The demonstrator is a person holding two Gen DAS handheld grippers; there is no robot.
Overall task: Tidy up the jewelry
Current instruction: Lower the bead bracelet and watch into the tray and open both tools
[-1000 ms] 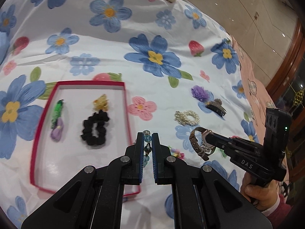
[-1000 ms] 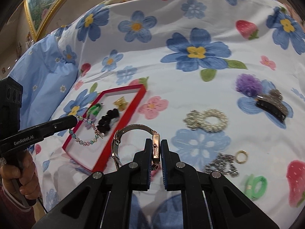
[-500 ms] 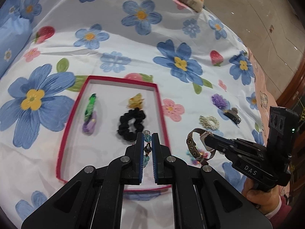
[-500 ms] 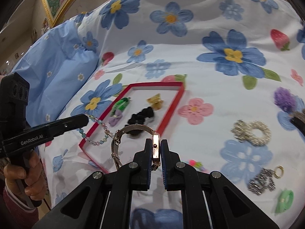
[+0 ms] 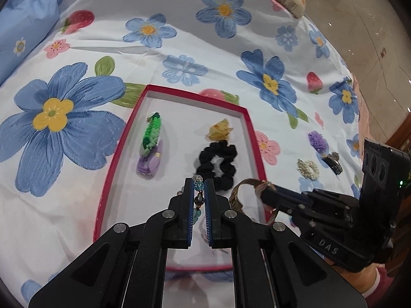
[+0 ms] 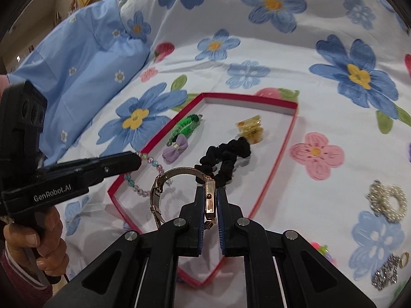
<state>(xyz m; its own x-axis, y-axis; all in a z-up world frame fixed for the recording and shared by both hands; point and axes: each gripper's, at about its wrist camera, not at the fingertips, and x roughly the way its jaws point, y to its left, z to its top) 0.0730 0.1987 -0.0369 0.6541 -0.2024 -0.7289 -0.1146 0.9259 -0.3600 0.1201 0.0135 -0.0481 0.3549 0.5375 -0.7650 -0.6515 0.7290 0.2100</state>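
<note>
A red-rimmed tray lies on the flowered bedsheet. It holds a green clip, a purple bow, a yellow claw clip and a black scrunchie. My left gripper is shut on a beaded bracelet that hangs over the tray's near left part. My right gripper is shut on a gold mesh-band watch above the tray's near end.
On the sheet right of the tray lie a pearl scrunchie, a purple pompom, a dark claw clip, a rhinestone piece and a gold ring. A blue pillow lies at left.
Both grippers have moved left and forward over the tray, each still holding its piece. The watch and the bracelet now hang above the tray's near end.
</note>
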